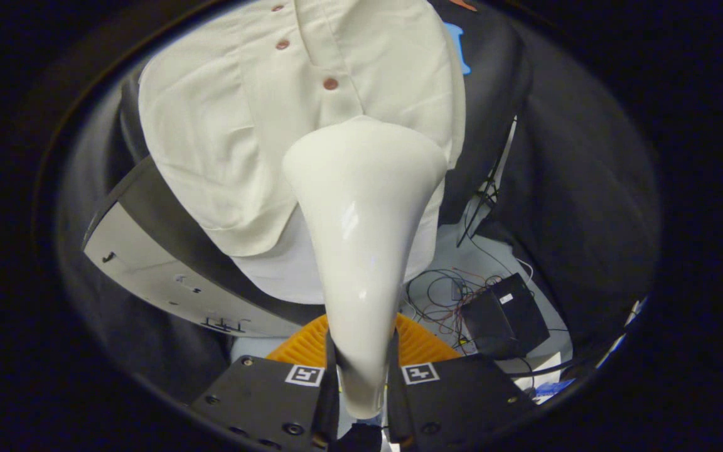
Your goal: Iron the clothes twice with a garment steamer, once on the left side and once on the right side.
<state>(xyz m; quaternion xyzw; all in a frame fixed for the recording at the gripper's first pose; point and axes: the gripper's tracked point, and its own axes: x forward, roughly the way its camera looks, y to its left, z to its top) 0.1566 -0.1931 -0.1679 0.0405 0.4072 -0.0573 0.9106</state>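
The gripper (361,383) is clenching the narrow handle of the garment steamer (361,220), with one finger pressing on each side of the neck low in the middle of the frame. The steamer is running lengthwise straight away from the fingers, up the centre of the picture, its long axis lining up with the fingers and its head pointing at the shirt (223,138). It is a smooth, glossy white plastic body, slim where it is being held and flaring like a trumpet into a broad, rounded head; soft highlights are gleaming along its middle. The head is lying over the lower part of the shirt, just below the button strip; whether it is touching the cloth cannot be told. The shirt is filling the upper centre and upper left of the frame, a cream woven fabric with light creases, a curved hem and small reddish-brown buttons (330,83) running up the front strip. Under it, a slanted board (148,251) with a dark edge and pale face is showing at the left. Just behind the fingers, a ribbed orange object (421,344) is peeking out. At the lower right, a black box (506,314) is sitting among tangled thin cables (443,295) on a pale floor.
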